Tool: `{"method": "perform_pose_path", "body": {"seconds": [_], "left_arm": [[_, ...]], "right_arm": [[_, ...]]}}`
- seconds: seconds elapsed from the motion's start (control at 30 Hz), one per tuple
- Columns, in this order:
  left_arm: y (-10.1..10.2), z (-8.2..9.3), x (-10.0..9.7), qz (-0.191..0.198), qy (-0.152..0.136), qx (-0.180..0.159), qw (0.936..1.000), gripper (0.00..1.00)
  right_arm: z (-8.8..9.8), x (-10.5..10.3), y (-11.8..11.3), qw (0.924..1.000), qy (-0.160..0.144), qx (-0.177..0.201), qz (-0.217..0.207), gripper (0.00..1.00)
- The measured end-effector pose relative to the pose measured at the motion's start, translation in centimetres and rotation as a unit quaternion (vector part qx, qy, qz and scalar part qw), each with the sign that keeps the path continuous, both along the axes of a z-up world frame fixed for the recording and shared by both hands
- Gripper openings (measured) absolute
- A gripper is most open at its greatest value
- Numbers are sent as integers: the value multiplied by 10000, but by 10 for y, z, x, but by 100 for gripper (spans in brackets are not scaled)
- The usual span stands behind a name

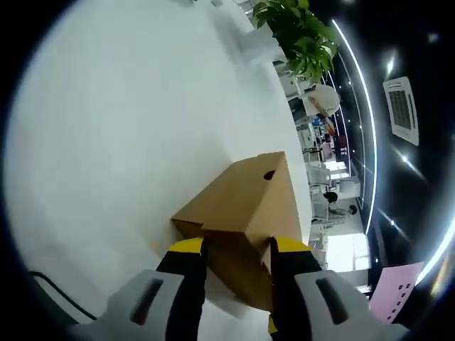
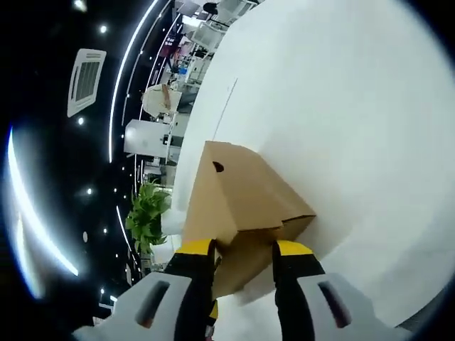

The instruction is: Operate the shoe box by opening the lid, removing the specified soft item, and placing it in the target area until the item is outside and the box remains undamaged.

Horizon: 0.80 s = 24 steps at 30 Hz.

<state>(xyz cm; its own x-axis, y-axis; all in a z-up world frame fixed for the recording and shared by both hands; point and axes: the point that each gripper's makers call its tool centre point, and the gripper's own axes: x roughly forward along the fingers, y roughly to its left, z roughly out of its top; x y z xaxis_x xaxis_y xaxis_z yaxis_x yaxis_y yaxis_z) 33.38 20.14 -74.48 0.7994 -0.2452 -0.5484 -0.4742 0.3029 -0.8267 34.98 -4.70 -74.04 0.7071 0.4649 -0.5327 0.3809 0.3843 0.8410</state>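
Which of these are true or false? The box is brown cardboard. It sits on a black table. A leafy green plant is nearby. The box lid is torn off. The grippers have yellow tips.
1. The shoe box is brown cardboard: true.
2. It sits on a black table: false, the table is white.
3. A green plant is nearby: true.
4. The lid is torn off: false, the box looks whole.
5. The left gripper and right gripper have yellow tips: true.

The shoe box [image 1: 245, 206] stands on the bench [image 1: 106, 142]. Beyond the bench's far edge stands a potted plant [image 1: 302, 32], with office furniture behind it.
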Motion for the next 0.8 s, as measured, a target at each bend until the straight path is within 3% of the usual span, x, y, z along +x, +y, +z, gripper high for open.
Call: {"method": "perform_pose_path", "body": {"seconds": [0.4,0.6,0.8], "left_arm": [[-5,23,-2,-159,148,499,9985,35],[-5,34,-1,-374,42,803,9961,35],[-3,46,1,-274,38,812,9963,35]], "right_arm": [[19,0,-2,9982,183,-26,-569,27],[30,0,-4,9972,222,58,-718,26],[45,1,-6,9943,164,241,-1025,26]]}}
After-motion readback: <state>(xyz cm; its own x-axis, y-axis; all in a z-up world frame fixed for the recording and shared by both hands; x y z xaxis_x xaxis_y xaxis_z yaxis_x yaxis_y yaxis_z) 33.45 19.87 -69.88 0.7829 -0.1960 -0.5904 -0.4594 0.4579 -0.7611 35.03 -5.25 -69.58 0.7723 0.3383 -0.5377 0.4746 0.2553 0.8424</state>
